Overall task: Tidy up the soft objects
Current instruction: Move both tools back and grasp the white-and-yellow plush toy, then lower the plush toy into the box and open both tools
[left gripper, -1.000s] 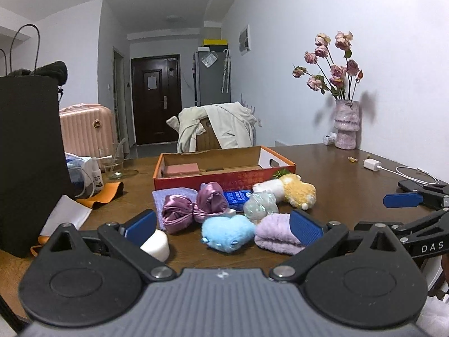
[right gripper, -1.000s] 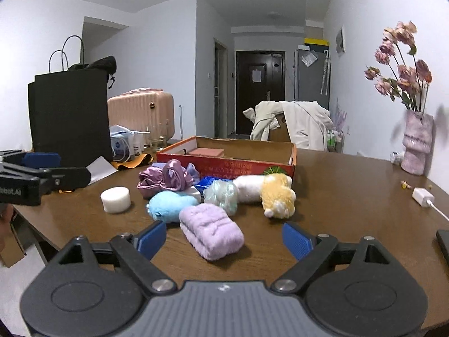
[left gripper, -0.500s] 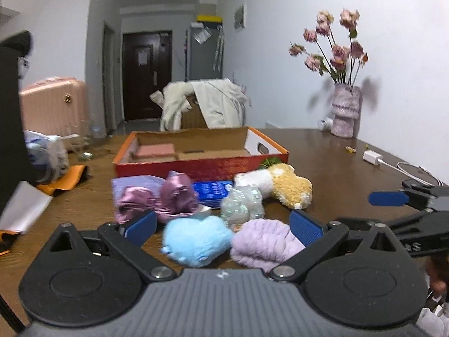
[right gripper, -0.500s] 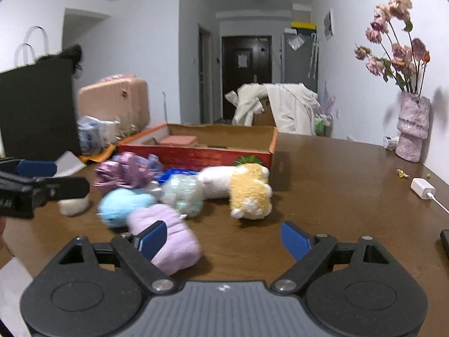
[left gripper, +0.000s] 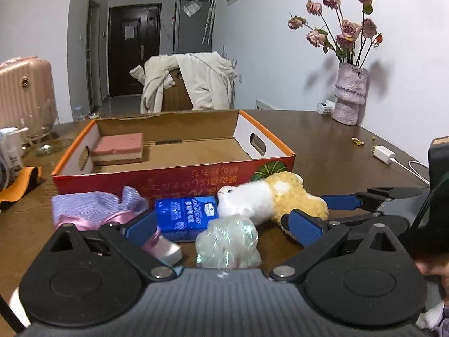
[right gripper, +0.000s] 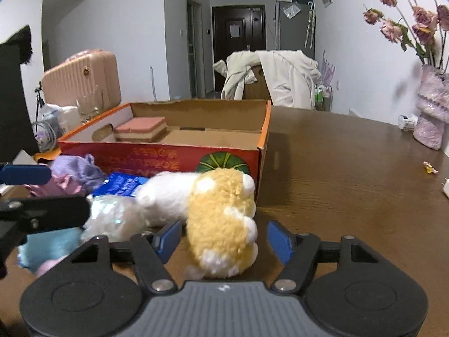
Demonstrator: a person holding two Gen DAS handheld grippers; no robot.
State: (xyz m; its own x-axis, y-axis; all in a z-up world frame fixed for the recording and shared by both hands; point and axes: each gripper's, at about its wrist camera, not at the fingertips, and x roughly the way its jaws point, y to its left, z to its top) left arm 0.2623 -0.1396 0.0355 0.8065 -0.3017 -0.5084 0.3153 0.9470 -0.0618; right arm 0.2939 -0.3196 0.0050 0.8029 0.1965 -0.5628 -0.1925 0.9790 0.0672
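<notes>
A yellow and white plush toy (right gripper: 221,224) lies on the brown table in front of an open orange cardboard box (right gripper: 252,157). My right gripper (right gripper: 223,238) is open, its blue pads either side of the plush without clamping it. My left gripper (left gripper: 224,224) is open around a shiny iridescent scrunchie (left gripper: 227,241). A blue packet (left gripper: 185,213), a lilac cloth (left gripper: 92,205) and a pink satin bow (left gripper: 112,219) lie beside it. The plush also shows in the left wrist view (left gripper: 275,196). A pink sponge block (left gripper: 118,148) sits in the box. A light blue plush (right gripper: 47,244) lies at the left.
A vase of dried roses (left gripper: 349,95) stands at the back right. A white charger and cable (left gripper: 384,154) lie on the right of the table. A chair with a white jacket (left gripper: 188,84) is behind the box. A pink suitcase (right gripper: 84,78) and a glass (left gripper: 42,129) are at the left.
Both grippers have moved forward toward the box. The right one now straddles the yellow plush; the left one now straddles the scrunchie. The lilac and blue plushes have dropped out of the left view.
</notes>
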